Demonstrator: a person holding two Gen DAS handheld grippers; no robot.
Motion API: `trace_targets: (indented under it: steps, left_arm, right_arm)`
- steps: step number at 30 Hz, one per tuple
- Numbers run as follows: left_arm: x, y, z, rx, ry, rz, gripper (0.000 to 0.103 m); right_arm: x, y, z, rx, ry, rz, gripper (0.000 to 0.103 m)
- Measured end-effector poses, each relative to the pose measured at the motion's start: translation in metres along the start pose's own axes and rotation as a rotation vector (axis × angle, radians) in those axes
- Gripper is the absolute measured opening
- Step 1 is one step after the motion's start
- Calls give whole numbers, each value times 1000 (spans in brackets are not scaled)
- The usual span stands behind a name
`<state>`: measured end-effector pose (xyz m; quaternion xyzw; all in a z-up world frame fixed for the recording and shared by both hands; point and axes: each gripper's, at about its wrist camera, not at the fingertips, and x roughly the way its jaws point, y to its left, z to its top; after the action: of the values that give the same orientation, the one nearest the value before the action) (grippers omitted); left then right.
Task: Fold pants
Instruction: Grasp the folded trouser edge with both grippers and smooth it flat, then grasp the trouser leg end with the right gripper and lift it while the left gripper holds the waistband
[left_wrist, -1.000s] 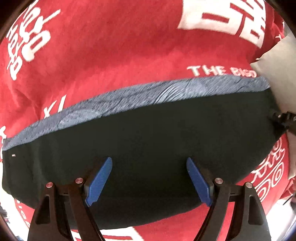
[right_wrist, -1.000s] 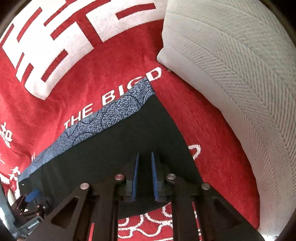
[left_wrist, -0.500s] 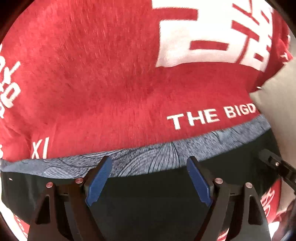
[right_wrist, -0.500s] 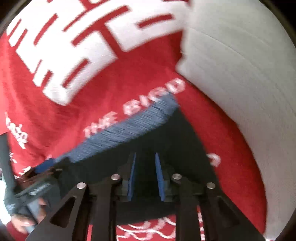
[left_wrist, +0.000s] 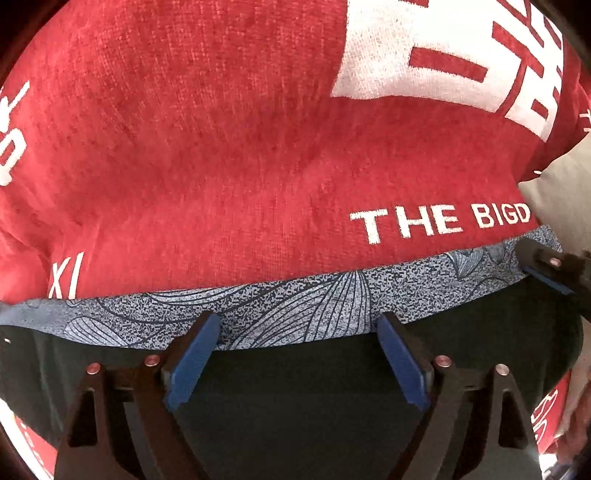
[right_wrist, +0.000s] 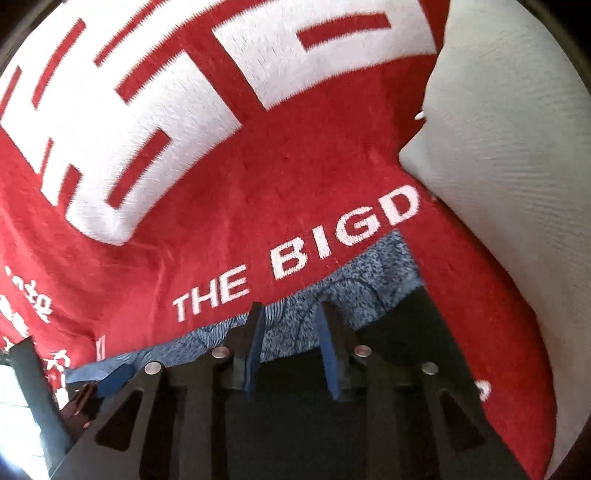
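Pants (left_wrist: 295, 398) nearer, right hand-held gripper (right_wrist: 291, 325) opened wider than before

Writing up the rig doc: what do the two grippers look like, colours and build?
Both match. The left gripper has black angular linkage arms with triangular cut-outs, silver round pivot pins, and flat blue pads lining the jaws. The right gripper is the same build: black arms, silver pins, blue pads. No cables, lettering or sleeves are visible in either wrist view.

Red blanket (left_wrist: 221, 155) (white lettering), pale pillow (right_wrist: 509, 155)
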<state>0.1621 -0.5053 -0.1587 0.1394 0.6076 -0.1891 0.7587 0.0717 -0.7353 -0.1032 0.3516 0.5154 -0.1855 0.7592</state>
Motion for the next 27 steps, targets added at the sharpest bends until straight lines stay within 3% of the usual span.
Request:
trace_targets:
  steps: [3,4,15,23,27]
  left_arm:
    - [-2,0,-2,16,-2,5,88]
    - [-4,1,-2,19,-2,4,88]
    - [-14,4,-11,29,-4,7,88]
    - [-19,-3,-12,42,-10,26,88]
    - [-18,-4,-11,44,-7,27,88]
  right_arm:
    - [-20,-3,-16,27,8,73,58]
    - [-28,-4,-26,33,9,87,59]
    - [-66,-30,-117,188,107,202,60]
    - [-59,-53,-142,344,95,258,61]
    - [-55,-60,-143,405,47,315,61]
